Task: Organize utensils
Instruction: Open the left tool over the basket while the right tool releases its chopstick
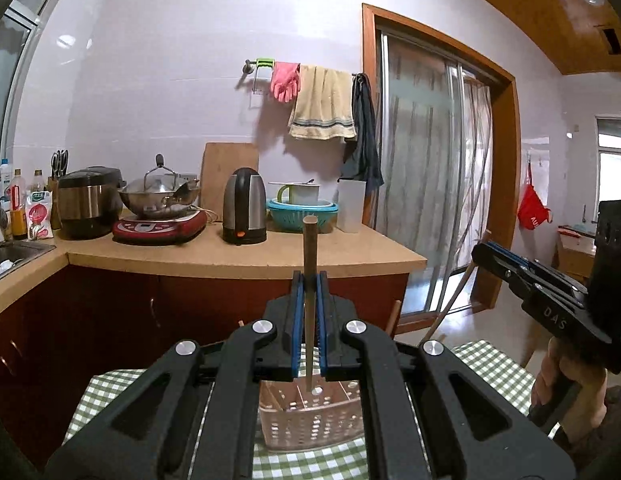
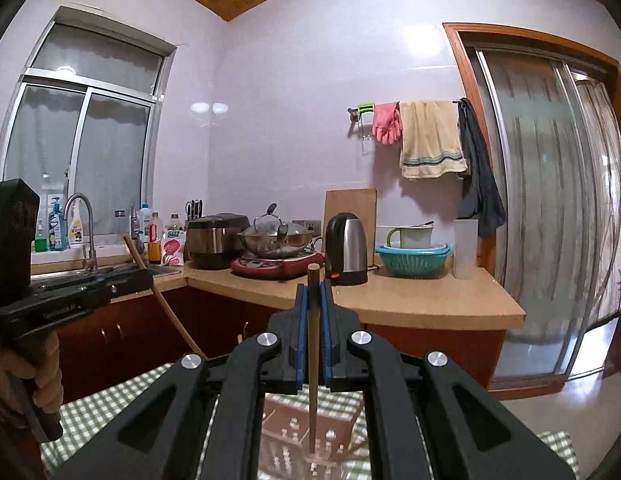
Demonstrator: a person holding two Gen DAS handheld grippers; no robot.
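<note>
Our left gripper pinches one chopstick upright; our right gripper pinches another stick, both above the basket on the checked cloth.

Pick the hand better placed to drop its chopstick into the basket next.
Left, marginally. Its chopstick hangs upright, tip just over the perforated basket. The right chopstick also hangs over it, so either could go.

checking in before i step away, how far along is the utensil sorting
Midway, by the look of it. Done: both pickups. In hand: the left gripper is shut on a brown wooden chopstick, and the right gripper is shut on another wooden chopstick, both upright above the pale perforated plastic utensil basket on the green checked tablecloth. Left: lowering both in and letting go.
</note>
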